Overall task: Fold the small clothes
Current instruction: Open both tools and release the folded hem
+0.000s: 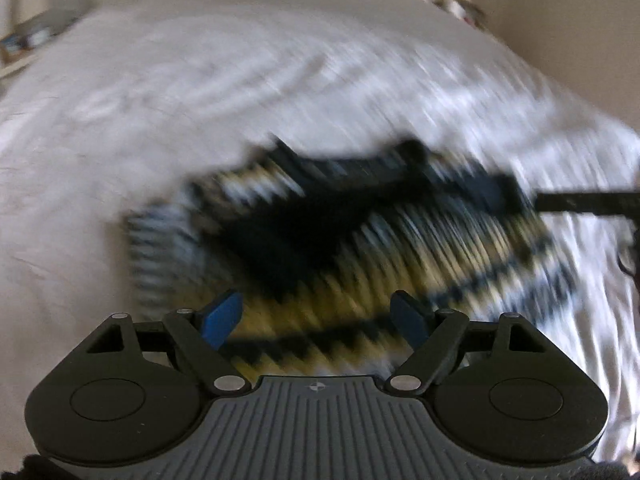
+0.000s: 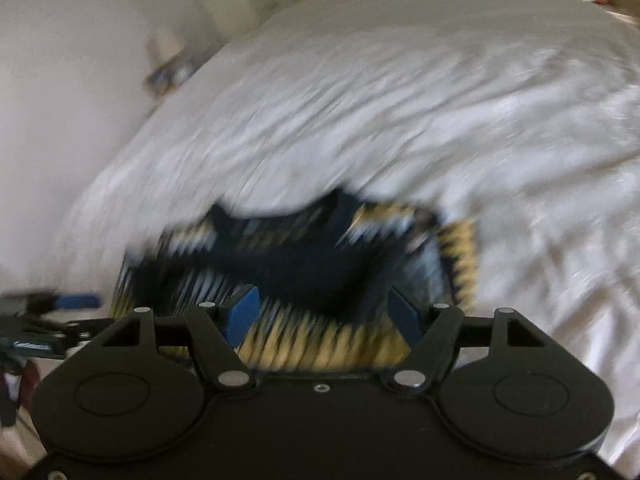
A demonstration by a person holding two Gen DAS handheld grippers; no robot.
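Both grippers hover with jaws spread wide, gripping nothing: the left gripper [image 1: 318,320] and the right gripper [image 2: 324,314] each face a small striped garment [image 1: 360,264] in yellow, white and dark blue, lying blurred on the white bedsheet [image 1: 200,100] just beyond the blue fingertips [image 2: 242,314]

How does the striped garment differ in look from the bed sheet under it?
The striped garment is patterned in yellow, black and white bands with a dark patch; the bed sheet is plain white. The garment is a small bunched heap; the sheet spreads wide across the bed with shallow wrinkles. Both are soft cloth, blurred here by camera motion.
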